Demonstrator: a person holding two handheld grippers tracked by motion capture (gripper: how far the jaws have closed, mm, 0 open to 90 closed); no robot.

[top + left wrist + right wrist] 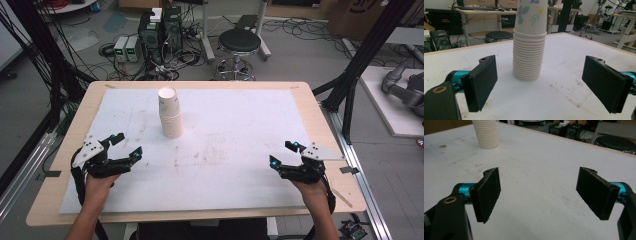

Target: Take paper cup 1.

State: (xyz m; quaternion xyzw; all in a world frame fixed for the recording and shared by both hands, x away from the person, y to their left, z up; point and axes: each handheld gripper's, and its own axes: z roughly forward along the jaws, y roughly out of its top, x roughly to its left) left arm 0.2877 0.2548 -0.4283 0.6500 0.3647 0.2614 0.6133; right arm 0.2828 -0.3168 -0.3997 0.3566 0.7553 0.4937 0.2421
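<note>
A tall stack of white paper cups [170, 114] stands upside down on the white mat, left of its middle. In the left gripper view the cup stack [529, 42] rises between and beyond the jaws, its top cup printed with flowers. My left gripper [127, 146] rests near the mat's left front, open and holding nothing, a short way in front and to the left of the stack. My right gripper [284, 153] is open and holding nothing at the right front. The right gripper view has the cup stack [486, 133] far off at top left.
The white mat [235, 125] covers most of the wooden table [310, 95]. Beyond the far edge stand a black stool [239, 42], computer cases [159, 30] and loose cables on the floor. A black frame post [362, 55] rises at the right.
</note>
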